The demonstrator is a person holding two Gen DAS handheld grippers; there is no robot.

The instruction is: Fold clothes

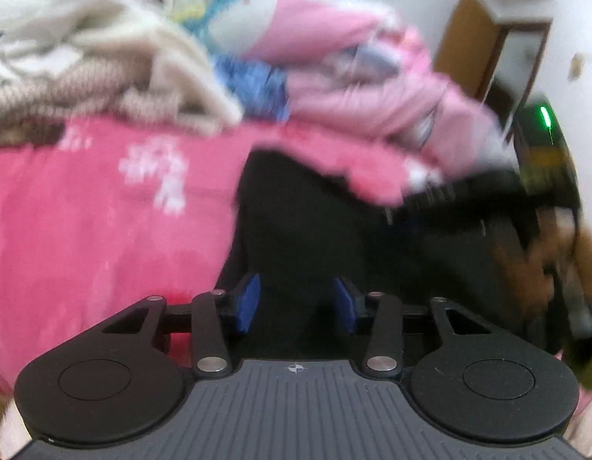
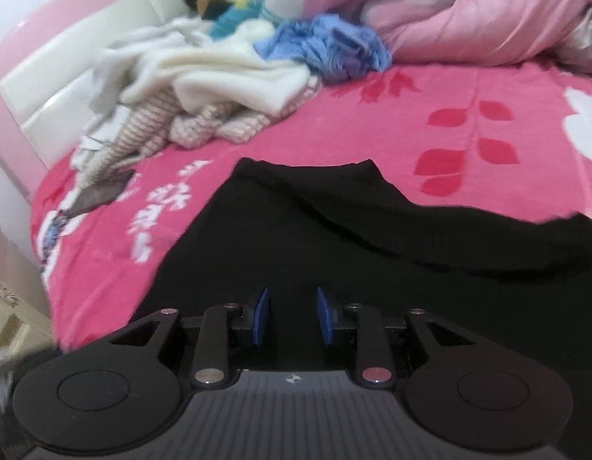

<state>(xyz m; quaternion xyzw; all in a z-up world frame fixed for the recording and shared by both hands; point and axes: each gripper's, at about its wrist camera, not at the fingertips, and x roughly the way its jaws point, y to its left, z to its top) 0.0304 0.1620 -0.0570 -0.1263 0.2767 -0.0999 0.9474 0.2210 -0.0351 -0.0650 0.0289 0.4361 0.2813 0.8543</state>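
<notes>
— Seen behind the bed [image 2: 430, 88]?
— White padded headboard [image 2: 46, 88] along its far left edge, pink wall [image 2: 12, 76] above.
— On the other side?
— White wall [image 1: 579, 30], brown wooden door frame [image 1: 459, 38], dark opening beside.
— Light?
— Soft, indoor, even.

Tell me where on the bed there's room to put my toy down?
The pink bedspread is bare between the black garment and the blue clothes, out to the white flower print. The far left is crowded: white and striped clothes are piled by the headboard, and a pink quilt fills the back.
</notes>
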